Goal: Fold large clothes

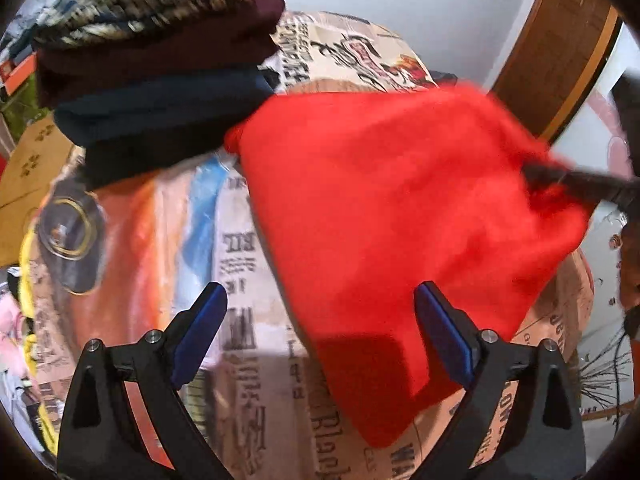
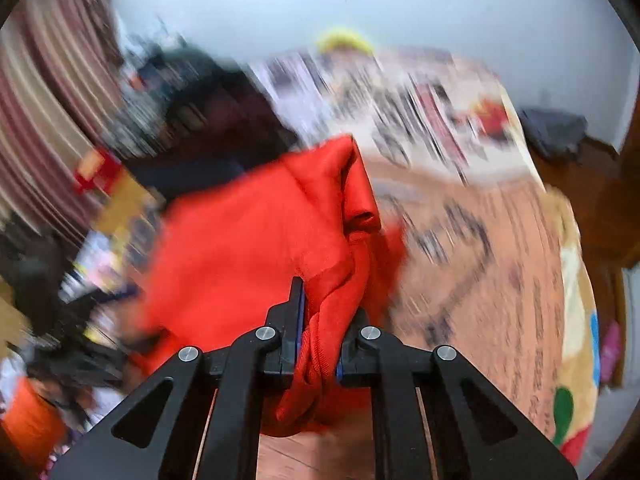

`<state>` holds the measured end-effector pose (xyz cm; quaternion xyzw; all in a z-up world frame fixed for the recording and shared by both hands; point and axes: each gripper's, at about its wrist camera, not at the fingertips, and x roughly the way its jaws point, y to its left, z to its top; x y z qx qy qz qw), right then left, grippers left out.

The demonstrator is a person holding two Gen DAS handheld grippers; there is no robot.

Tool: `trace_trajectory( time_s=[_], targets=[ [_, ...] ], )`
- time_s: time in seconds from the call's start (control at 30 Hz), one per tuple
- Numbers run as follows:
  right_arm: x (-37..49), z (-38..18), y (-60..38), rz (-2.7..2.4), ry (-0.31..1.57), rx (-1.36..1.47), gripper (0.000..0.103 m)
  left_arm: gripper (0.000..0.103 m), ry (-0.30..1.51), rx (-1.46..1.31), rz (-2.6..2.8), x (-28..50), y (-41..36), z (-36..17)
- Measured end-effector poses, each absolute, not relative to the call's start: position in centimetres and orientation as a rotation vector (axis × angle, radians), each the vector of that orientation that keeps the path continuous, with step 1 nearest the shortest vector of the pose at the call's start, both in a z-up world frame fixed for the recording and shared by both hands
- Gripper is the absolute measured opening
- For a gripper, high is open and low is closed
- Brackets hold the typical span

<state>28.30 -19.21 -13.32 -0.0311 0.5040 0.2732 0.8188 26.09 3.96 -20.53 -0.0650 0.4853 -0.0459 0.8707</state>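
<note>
The right gripper's [image 2: 320,320] jaws pinch a bunched fold of red garment [image 2: 248,248] above the blurred printed bedspread [image 2: 500,240].

I am holding my left gripper [image 1: 322,334] tilted steeply downward, its jaws standing wide apart, the blue pads [image 1: 200,336] facing each other with nothing pressed between them. Both black finger arms are showing at the bottom of its view. I am gripping with my right gripper [image 2: 320,322], also angled steeply down, its jaws drawn close together and pinching a bunched fold of the red garment [image 2: 248,248]. Its view is smearing badly, so the right-hand pad is probably pressing the cloth, though the fold is hiding most of it.
</note>
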Motion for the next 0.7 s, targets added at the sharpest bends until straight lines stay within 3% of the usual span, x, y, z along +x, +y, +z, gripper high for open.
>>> trace_trajectory(
  time_s=[0.1, 0.27, 0.33, 0.4, 0.63, 0.7],
  targets=[
    [28.2, -15.9, -19.9, 0.562, 1.127, -0.115, 0.015, 0.1, 1.022, -0.163, -0.113, 25.9, 4.1, -21.2],
    [27.3, -12.5, -20.6, 0.516, 1.027, -0.178, 0.034, 0.1, 1.029, -0.134, -0.114, 25.6, 3.9, -21.2],
    [26.9, -11.1, -20.7, 0.529, 0.99, -0.151, 0.06, 0.1, 1.033, -0.123, -0.115, 25.4, 3.9, -21.1],
    [26.3, -10.8, -21.0, 0.57, 0.965, -0.085, 0.076, 0.1, 1.034, -0.11, -0.117, 24.9, 3.8, -21.0],
    [25.0, -16.4, -19.9, 0.553, 1.107, -0.166, 0.078, 0.1, 1.022, -0.01, -0.082, 22.5, 3.4, -20.3],
    [23.8, -16.0, -20.3, 0.562, 1.051, -0.187, 0.078, 0.1, 1.016, 0.024, -0.081, 21.7, 3.4, -20.1]
  ],
)
